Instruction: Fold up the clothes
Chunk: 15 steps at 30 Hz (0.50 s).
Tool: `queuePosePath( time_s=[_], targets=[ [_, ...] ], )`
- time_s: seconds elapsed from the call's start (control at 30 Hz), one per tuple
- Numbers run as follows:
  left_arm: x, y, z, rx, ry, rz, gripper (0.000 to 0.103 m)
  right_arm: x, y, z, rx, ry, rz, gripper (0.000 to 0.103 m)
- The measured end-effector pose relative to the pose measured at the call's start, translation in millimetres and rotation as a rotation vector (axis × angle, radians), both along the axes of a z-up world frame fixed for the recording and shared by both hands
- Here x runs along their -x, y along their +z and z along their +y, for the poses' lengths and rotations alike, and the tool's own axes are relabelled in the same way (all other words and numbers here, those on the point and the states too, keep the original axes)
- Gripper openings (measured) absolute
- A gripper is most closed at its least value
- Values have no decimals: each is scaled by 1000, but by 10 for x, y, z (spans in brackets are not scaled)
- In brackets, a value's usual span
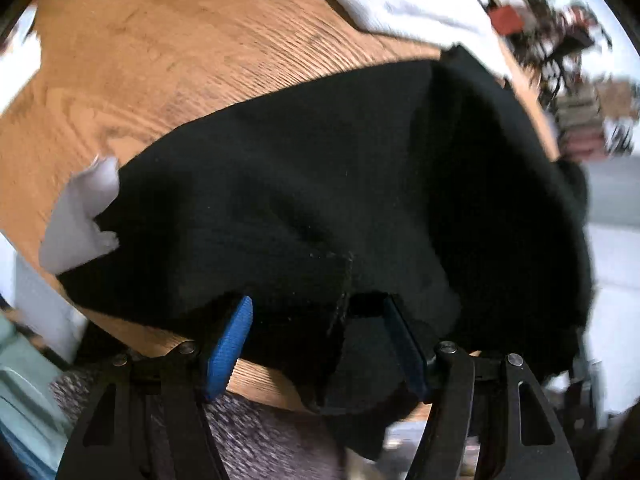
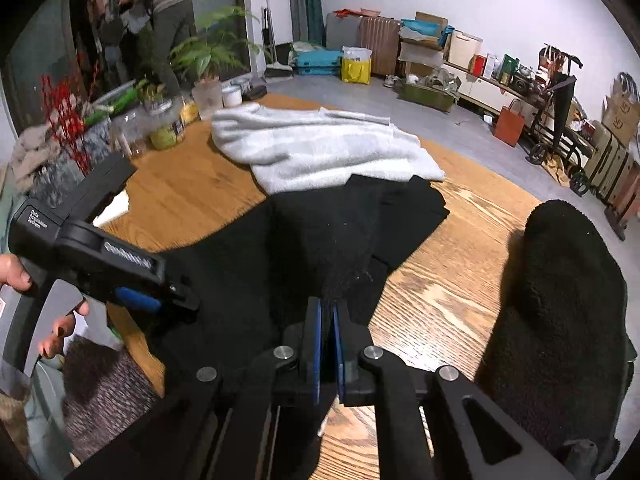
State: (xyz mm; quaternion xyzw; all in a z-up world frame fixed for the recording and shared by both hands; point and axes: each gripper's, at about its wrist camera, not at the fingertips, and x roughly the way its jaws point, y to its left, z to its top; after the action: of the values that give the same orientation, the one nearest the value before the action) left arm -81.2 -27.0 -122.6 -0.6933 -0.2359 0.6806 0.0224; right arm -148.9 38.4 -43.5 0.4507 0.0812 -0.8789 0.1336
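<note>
A black garment (image 1: 320,184) lies spread on the wooden table (image 1: 160,52), its near edge hanging over the table's front. My left gripper (image 1: 322,320) is open, its blue pads (image 1: 230,344) wide apart at that near edge, with cloth lying loose between them. In the right wrist view the black garment (image 2: 248,248) has a ridge pulled up toward the camera, and my right gripper (image 2: 328,316) is shut on that ridge. The left gripper (image 2: 176,300), held by a hand (image 2: 16,272), sits at the garment's left edge.
A pale grey garment (image 2: 320,148) lies folded behind the black one. Jars and plants (image 2: 168,128) crowd the table's far left corner. A black fuzzy mass (image 2: 560,320) rises at the right. White paper (image 1: 80,216) pokes out from under the black cloth.
</note>
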Motion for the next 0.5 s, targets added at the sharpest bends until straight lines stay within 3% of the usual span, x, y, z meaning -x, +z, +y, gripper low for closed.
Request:
queuePosePath(
  time_s=[0.07,0.2,0.23,0.3,0.4,0.5],
  targets=[
    [-6,-26,17,23,-16,7,65,0,-43,23,-4,1,-11,7],
    [-58,-34,-198,8,32,9,41,-4,-78,73,-6,-2,-21,7],
    [-77,-2,-228,28,14,24,25,-4,-79,78,-9,-2,-23,7],
    [-114,62,-288,68,-23,53,8,-14,-39,67,-22,1,-13,7],
    [-182,172,-388,147,-83,78,4,-118,261,12,-73,0,79,7],
    [-268,390,-553,300,-100,115,4,-222,560,-43,-124,-1,172,6]
  ],
)
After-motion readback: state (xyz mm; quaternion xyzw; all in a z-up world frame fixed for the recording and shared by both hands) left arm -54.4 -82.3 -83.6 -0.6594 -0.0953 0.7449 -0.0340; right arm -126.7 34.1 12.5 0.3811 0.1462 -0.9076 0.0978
